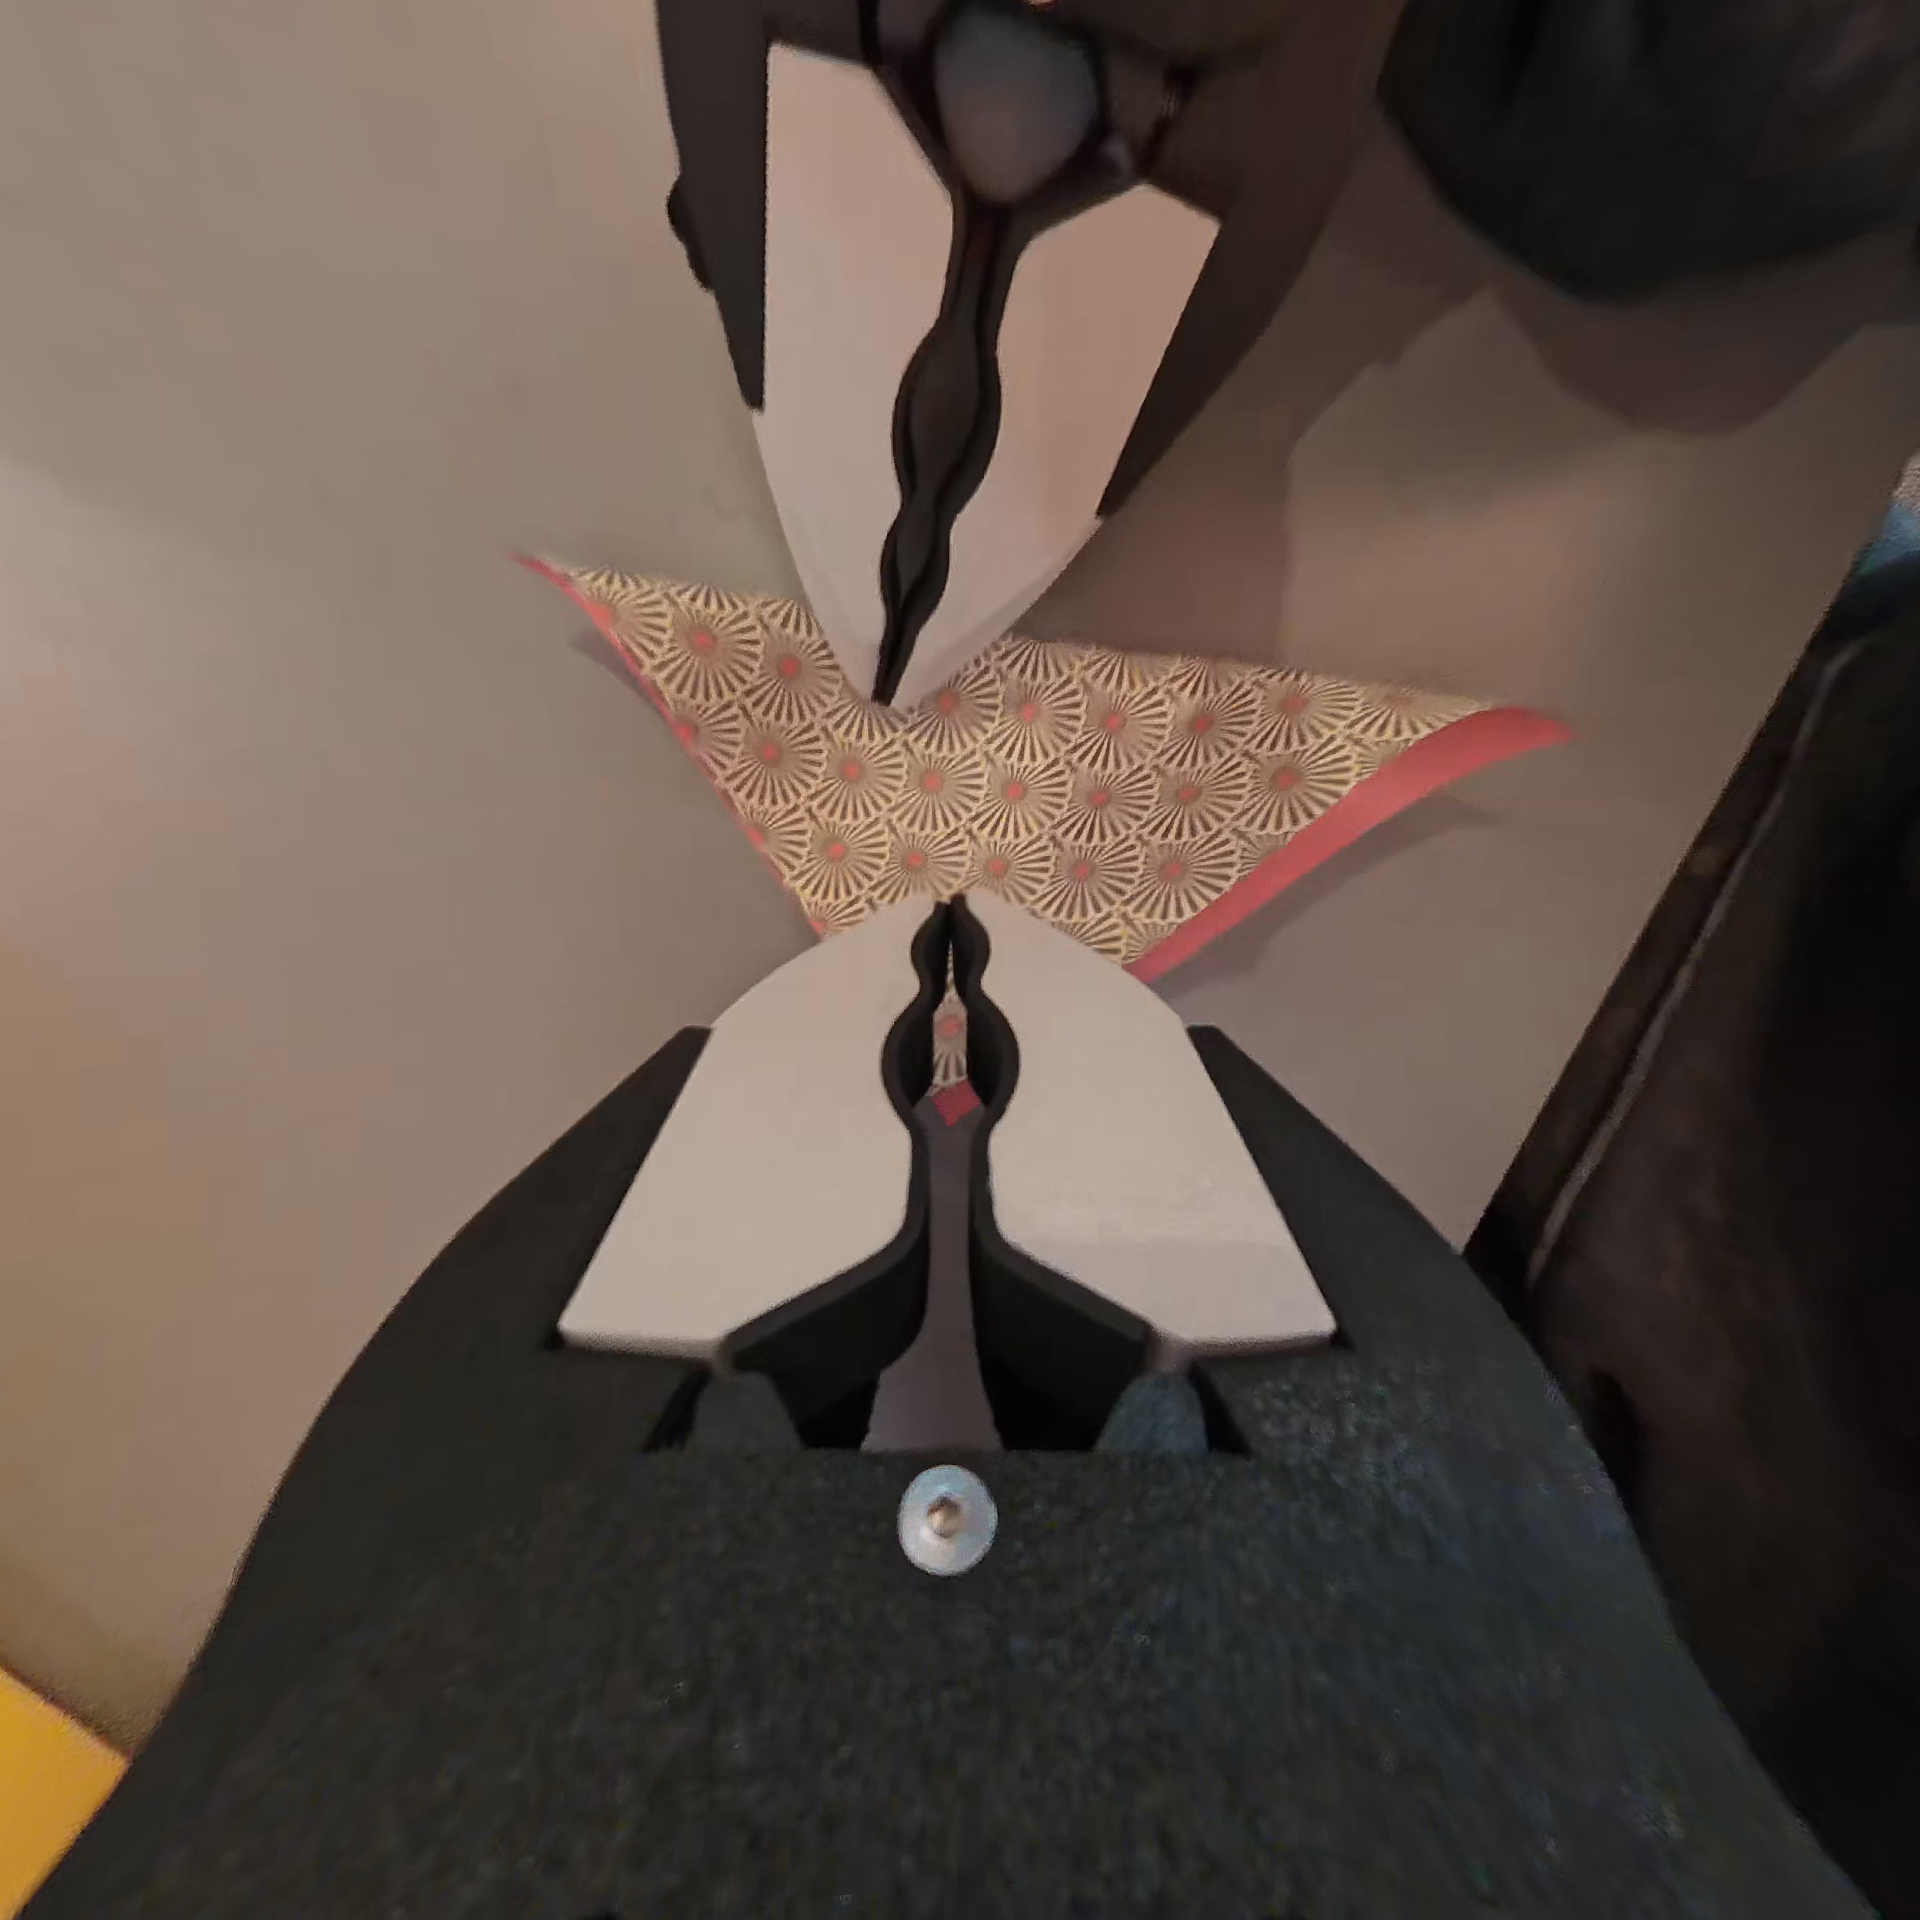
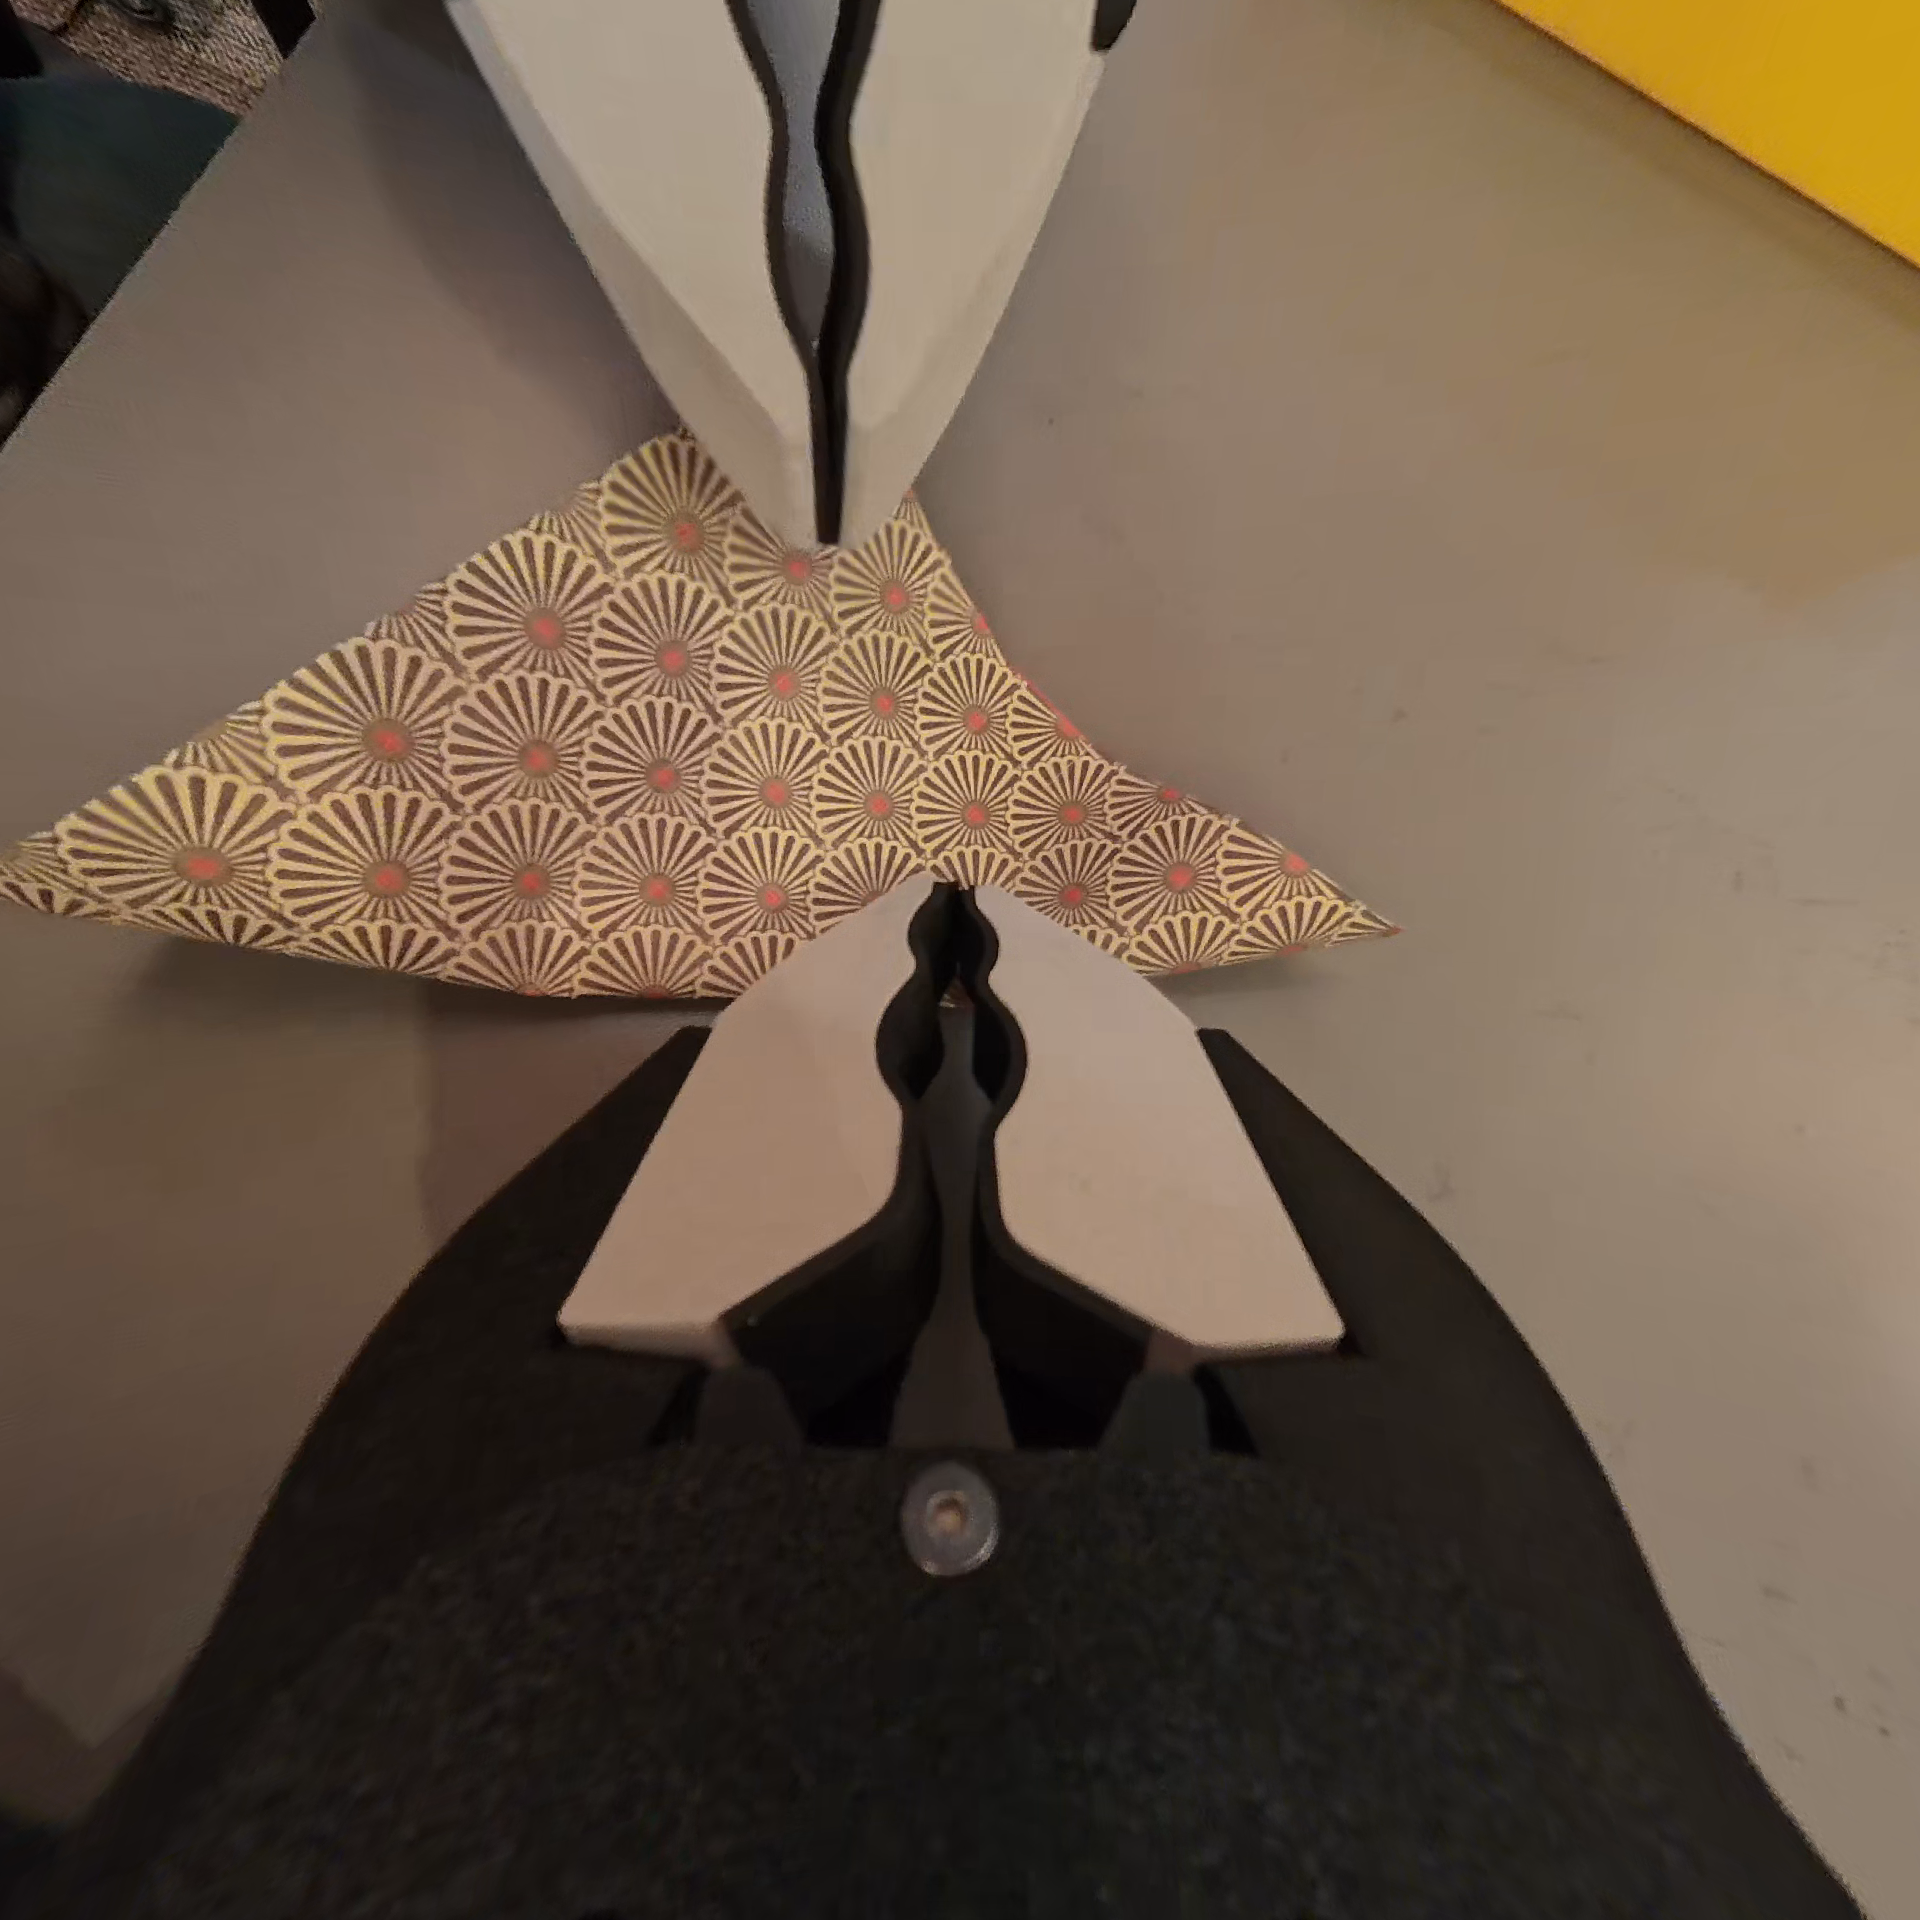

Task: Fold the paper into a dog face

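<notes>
The paper [image 1: 1039,790] is a patterned sheet with cream-and-brown fans and red dots, red on its underside, held off the grey table between both grippers. My left gripper [image 1: 948,914] is shut on its near edge; a bit of paper shows between the fingers. My right gripper [image 1: 891,694] comes in from the far side and is shut on the opposite edge. In the right wrist view the paper [image 2: 665,769] spreads wide, my right gripper [image 2: 954,906] pinches its near edge and the left gripper [image 2: 828,535] pinches the far edge. The paper's side corners sag outward.
The grey table [image 1: 312,727] lies under the paper, also in the right wrist view [image 2: 1455,727]. A yellow object [image 2: 1766,114] sits at the table's far right corner, and shows in the left wrist view [image 1: 42,1756]. A dark chair or edge [image 1: 1714,1039] stands at right. Some 6 centimeters of space lies between my two pairs of fingers.
</notes>
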A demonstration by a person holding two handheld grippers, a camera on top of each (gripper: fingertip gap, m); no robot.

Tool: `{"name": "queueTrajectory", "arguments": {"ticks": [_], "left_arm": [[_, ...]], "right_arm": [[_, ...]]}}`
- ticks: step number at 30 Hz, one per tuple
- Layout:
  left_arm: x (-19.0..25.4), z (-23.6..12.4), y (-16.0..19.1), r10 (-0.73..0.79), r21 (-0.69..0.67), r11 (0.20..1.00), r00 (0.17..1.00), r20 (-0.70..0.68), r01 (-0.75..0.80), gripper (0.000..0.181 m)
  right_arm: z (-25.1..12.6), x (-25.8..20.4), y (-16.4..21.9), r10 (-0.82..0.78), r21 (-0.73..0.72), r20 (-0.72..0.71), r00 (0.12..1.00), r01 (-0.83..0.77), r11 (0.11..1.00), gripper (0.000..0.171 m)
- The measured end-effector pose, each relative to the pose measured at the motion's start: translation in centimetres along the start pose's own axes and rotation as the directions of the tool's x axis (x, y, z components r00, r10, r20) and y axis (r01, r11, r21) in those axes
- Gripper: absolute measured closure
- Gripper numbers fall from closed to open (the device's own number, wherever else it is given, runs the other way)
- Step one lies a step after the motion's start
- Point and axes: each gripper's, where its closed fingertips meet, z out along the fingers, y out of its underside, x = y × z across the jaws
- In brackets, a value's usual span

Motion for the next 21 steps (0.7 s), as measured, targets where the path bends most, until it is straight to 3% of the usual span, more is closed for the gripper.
{"name": "queueTrajectory", "arguments": {"ticks": [1,8,14,21], "left_arm": [[0.1,0.2,0.0,0.007,-0.009,1.0,1.0,-0.01,-0.007,0.181],[0.5,1.7,2.5,0.028,-0.091,0.995,0.997,-0.066,-0.034,0.181],[0.5,1.1,3.5,0.016,-0.059,0.998,0.993,-0.114,-0.023,0.181],[0.2,0.5,4.3,0.026,-0.027,0.999,0.99,-0.142,-0.03,0.181]], "right_arm": [[0.0,0.0,0.0,-0.004,0.001,0.001,1.0,0.004,1.0,0.171],[-0.1,0.1,0.0,-0.001,0.016,0.012,1.0,0.001,1.0,0.171],[-0.1,0.1,0.1,-0.006,0.028,0.128,0.992,0.002,1.0,0.171],[0.0,0.5,0.1,-0.029,0.037,0.157,0.987,0.023,0.999,0.171]]}}
